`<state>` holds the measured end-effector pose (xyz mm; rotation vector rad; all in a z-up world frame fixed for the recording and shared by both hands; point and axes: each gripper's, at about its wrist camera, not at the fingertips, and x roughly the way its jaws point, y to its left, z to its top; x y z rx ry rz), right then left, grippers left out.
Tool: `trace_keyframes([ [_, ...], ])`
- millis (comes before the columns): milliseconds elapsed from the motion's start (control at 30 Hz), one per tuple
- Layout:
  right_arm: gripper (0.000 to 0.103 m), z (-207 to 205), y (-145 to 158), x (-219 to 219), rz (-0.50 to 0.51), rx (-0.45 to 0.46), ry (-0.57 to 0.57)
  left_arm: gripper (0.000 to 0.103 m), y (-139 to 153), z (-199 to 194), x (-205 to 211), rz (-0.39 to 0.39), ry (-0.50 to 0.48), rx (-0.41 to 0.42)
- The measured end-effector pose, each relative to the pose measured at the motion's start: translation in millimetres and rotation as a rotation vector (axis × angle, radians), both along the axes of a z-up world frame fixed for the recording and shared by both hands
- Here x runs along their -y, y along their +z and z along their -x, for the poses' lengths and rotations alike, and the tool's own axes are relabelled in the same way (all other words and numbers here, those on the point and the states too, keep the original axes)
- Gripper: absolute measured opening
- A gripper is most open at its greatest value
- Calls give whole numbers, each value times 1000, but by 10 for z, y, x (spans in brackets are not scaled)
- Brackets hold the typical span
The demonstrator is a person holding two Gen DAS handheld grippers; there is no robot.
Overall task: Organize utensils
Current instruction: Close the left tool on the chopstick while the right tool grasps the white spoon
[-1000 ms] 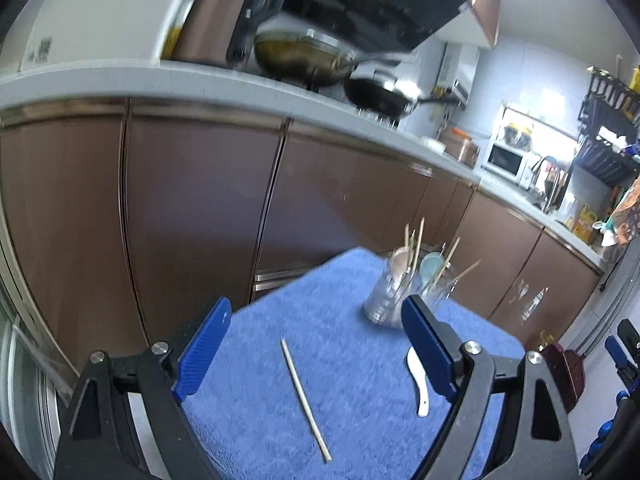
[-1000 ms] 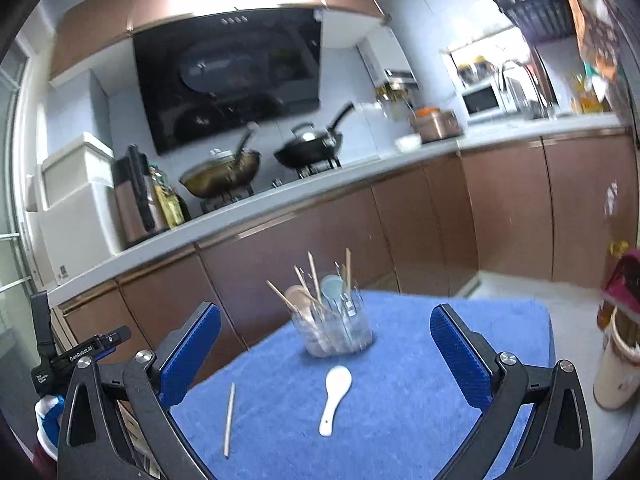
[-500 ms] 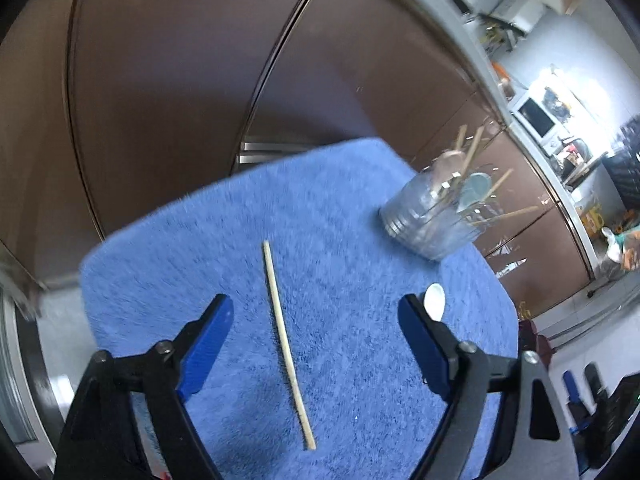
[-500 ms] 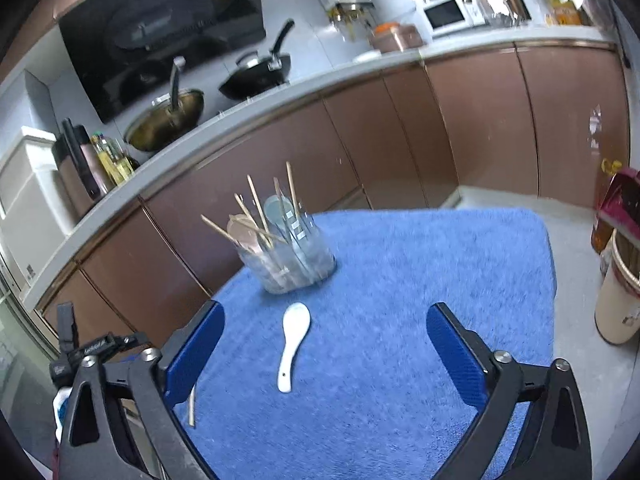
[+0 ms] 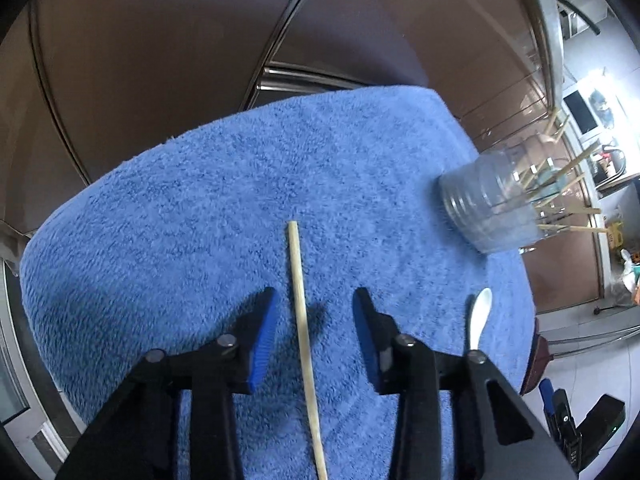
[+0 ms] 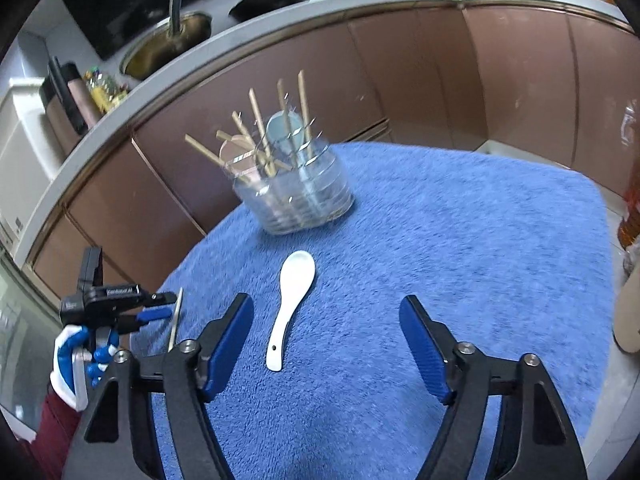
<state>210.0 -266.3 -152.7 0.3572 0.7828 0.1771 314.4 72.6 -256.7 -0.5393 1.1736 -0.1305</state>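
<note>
A single wooden chopstick (image 5: 301, 312) lies on the blue towel (image 5: 248, 184). My left gripper (image 5: 314, 300) hangs low over it with the stick between its blue pads; the jaws are closing and the pads do not touch it. A white ceramic spoon (image 6: 290, 300) lies on the towel just in front of my right gripper (image 6: 326, 312), between the lines of its closing jaws, untouched. A clear plastic holder (image 6: 296, 196) with several chopsticks and spoons stands behind the spoon. In the right wrist view the left gripper (image 6: 160, 306) sits at the chopstick (image 6: 175, 318), held by a gloved hand (image 6: 76, 354).
The towel (image 6: 460, 240) covers a small table with edges near on all sides. Brown kitchen cabinets (image 6: 400, 80) run behind it under a counter with pans (image 6: 172, 40). The spoon (image 5: 478, 316) and holder (image 5: 492, 208) lie to the right in the left wrist view.
Both grippers have come down toward the towel and tilted downward. The left jaws have narrowed around the chopstick; the right jaws have narrowed in front of the spoon.
</note>
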Motion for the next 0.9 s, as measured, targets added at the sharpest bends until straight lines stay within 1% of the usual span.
trace_keyframes([
  [67,64,-109,-66,-64,8,-20,32,29,-23,-33,17,-11,-10,-10],
  [133,60,-233,-136,-130,16,-42,65,23,-41,-73,33,-33,-13,-15],
  [200,53,-345,-180,-169,18,-57,96,18,-44,-103,34,-51,-13,-19],
  [233,51,-427,-209,-192,17,-68,117,16,-58,-118,27,-54,-12,-22],
  [267,47,-492,-221,-212,16,-76,132,15,-68,-130,15,-53,-10,-23],
  [333,43,-676,-277,-255,18,-99,172,9,-85,-127,-18,-45,-4,-24],
  [400,38,-841,-337,-294,24,-122,202,6,-111,-110,-88,-16,10,-26],
  [467,37,-1011,-401,-336,29,-149,231,6,-140,-102,-143,23,20,-27],
  [533,35,-1172,-472,-368,20,-176,263,6,-147,-105,-160,34,18,-25],
  [700,32,-1445,-616,-431,28,-240,321,6,-130,-102,-131,15,11,-10],
  [900,31,-1610,-728,-470,11,-291,374,6,-138,-84,-162,32,18,2],
])
